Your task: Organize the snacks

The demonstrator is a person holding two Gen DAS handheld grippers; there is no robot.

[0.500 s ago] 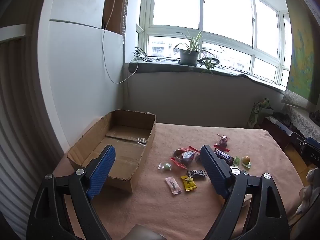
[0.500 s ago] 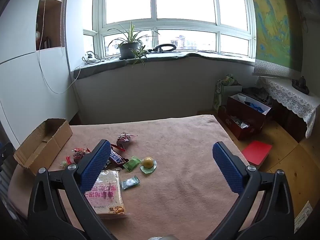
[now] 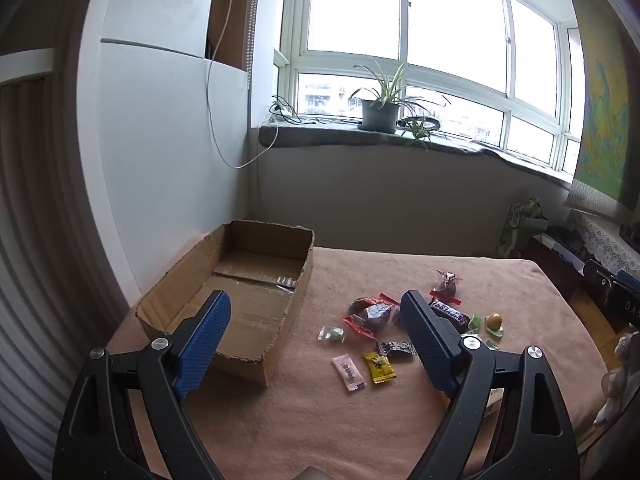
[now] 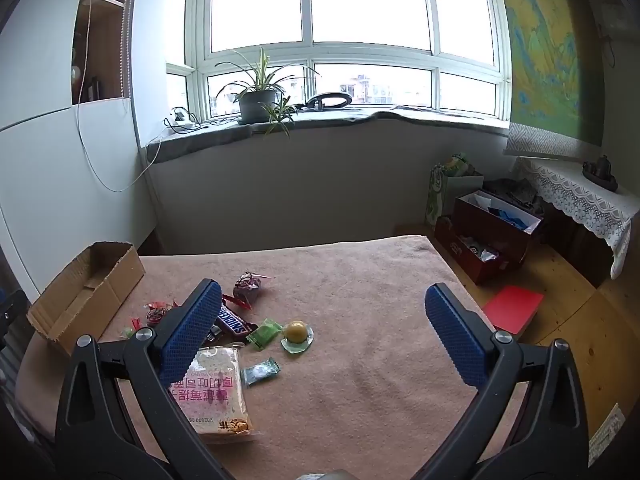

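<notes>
Blue fingers: left gripper [image 3: 316, 322] and right gripper [image 4: 320, 316] both spread wide, holding nothing.
Bread packet [image 4: 216, 390]: nearest; soft, may crush.
Small sweets [image 3: 380, 366]: mid-worktop; thin wrappers may slip.
Cardboard box [image 3: 224, 300]: far left, light; a nudge may shift it.

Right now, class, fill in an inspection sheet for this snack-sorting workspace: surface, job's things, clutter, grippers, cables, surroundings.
Surface: table under a pinkish cloth.
Job's things: cardboard box at the left edge, open, no snacks seen inside; Snickers bar, bread packet, yellow sweet, pink sachet and other small wrapped sweets loose on the cloth.
Clutter: nothing seen besides the snacks.
Grippers: left gripper and right gripper both open, above the table, holding nothing.
Cables: white cable hanging down the wall.
Surroundings: potted plant on the windowsill; red boxes on the floor.
</notes>
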